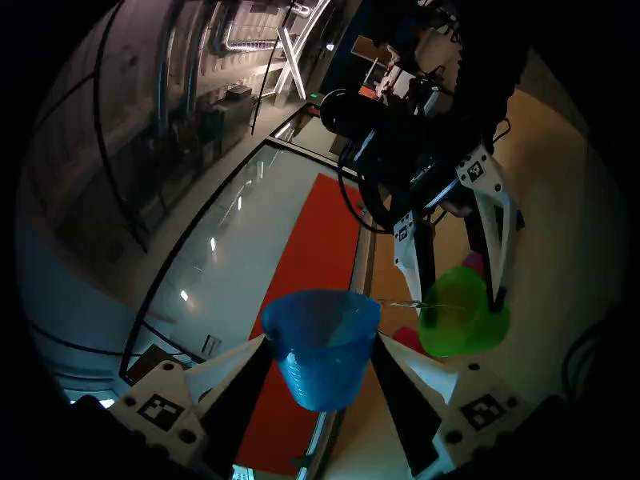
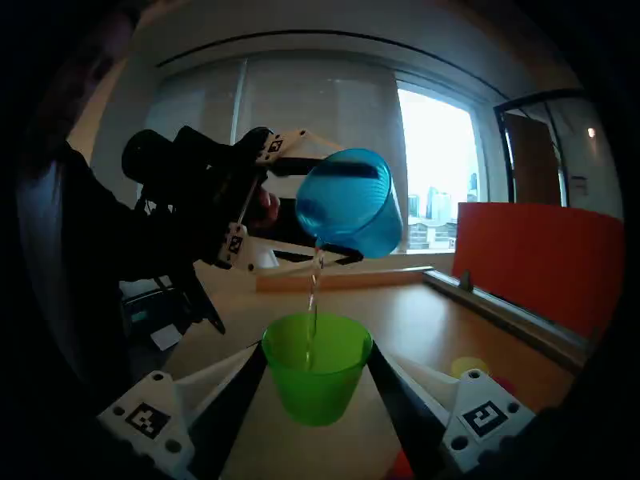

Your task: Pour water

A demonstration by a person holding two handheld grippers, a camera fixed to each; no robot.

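Observation:
A clear blue cup sits between the fingers of my left gripper, which is shut on it. In the right gripper view that blue cup is tilted over, and a thin stream of water falls from its lip into the green cup. My right gripper is shut on the green cup and holds it upright below the blue one. The left gripper view shows the green cup held by the right gripper, a little to the right of the blue cup.
A wooden tabletop lies under both cups, with a red panel along its right edge and a window behind. A person's dark sleeve is at left. A yellow object lies on the table.

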